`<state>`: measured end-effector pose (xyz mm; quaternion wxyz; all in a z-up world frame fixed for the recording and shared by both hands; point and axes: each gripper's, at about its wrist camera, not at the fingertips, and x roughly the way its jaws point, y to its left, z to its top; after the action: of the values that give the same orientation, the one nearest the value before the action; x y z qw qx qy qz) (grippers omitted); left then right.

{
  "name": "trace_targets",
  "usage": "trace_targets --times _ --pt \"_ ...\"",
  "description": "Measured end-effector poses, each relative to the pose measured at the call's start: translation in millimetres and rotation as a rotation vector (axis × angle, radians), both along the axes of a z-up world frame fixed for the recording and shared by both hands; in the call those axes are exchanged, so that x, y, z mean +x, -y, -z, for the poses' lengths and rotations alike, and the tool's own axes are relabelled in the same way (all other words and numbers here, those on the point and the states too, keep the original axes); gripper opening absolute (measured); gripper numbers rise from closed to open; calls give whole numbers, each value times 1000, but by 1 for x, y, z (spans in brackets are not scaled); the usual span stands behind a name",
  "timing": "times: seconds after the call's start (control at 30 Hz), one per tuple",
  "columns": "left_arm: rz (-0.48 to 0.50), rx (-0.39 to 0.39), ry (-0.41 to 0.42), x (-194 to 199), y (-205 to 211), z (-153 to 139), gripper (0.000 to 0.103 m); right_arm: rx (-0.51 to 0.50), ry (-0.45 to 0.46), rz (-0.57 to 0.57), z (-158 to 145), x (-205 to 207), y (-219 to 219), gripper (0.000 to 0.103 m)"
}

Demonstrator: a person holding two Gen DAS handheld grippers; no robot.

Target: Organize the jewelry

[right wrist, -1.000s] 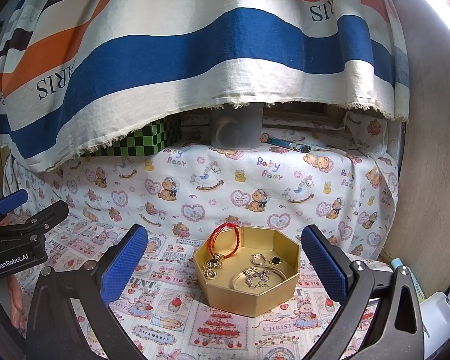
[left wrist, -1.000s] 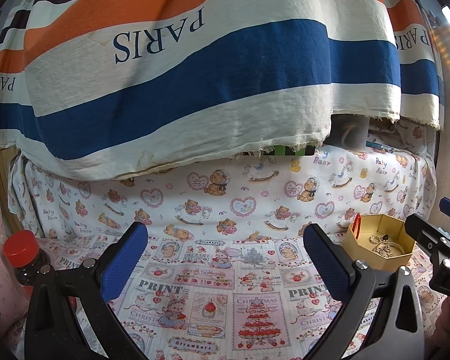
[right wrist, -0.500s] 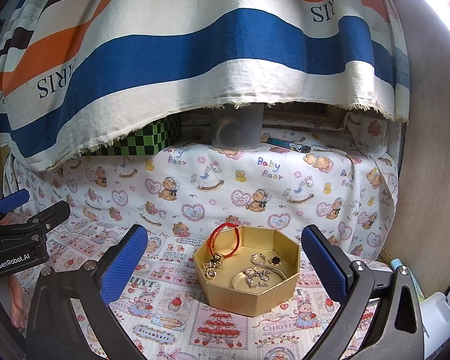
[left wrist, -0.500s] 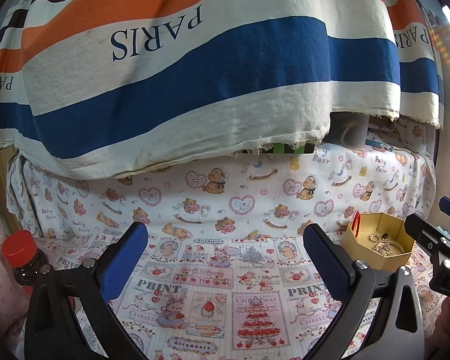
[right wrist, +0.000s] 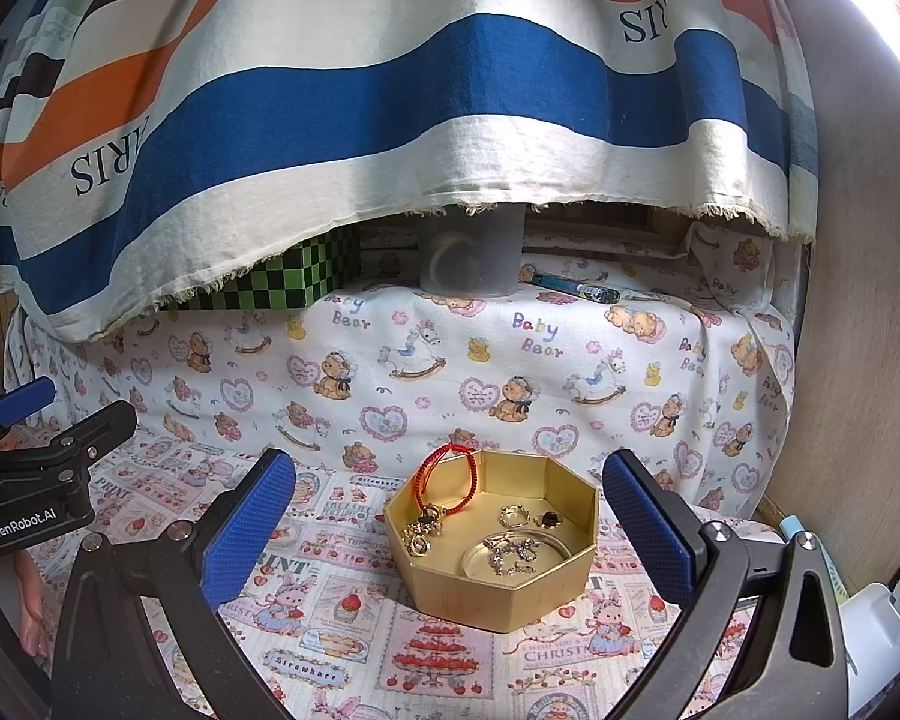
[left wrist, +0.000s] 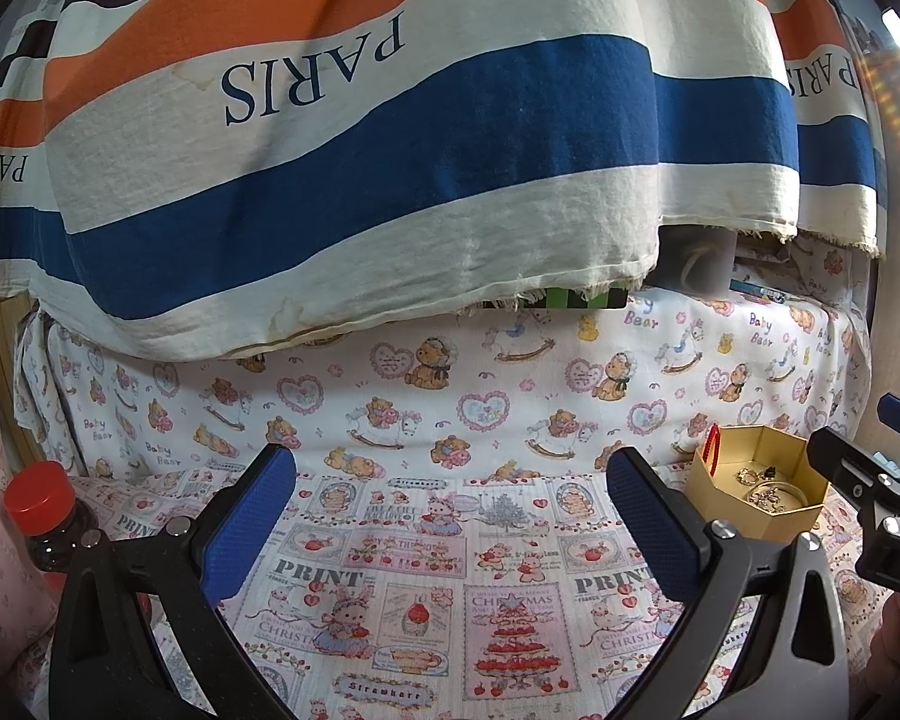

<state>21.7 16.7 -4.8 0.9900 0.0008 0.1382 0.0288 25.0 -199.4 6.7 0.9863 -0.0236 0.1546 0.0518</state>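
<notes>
A gold octagonal box [right wrist: 510, 594] stands on the printed cloth straight ahead of my right gripper [right wrist: 447, 528], which is open and empty with the box between its fingers' lines. In the box lie a red cord bracelet [right wrist: 450, 474] over the rim, a gold chain [right wrist: 423, 531], two rings [right wrist: 513, 517] and a silver piece [right wrist: 513, 555] on a round dish. My left gripper [left wrist: 450, 522] is open and empty over bare cloth, with the box [left wrist: 756, 510] to its right.
A striped PARIS cloth [right wrist: 390, 120] hangs above. On the raised ledge behind are a green checked box [right wrist: 282, 282], a grey cup [right wrist: 471, 258] and a pen [right wrist: 576, 288]. A red-capped jar [left wrist: 45, 510] stands at the left. A wooden wall [right wrist: 858, 360] is on the right.
Both grippers have stayed open. The left view has drifted slightly; the box and jewelry have not moved.
</notes>
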Motion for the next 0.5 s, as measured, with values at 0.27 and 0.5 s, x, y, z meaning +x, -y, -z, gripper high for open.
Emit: trace_targets --times 0.27,0.5 --pt "-7 -2 -6 0 0 0 103 -4 3 12 0 -1 0 103" --pt "-4 1 -5 0 1 -1 103 -6 3 13 1 0 0 103"
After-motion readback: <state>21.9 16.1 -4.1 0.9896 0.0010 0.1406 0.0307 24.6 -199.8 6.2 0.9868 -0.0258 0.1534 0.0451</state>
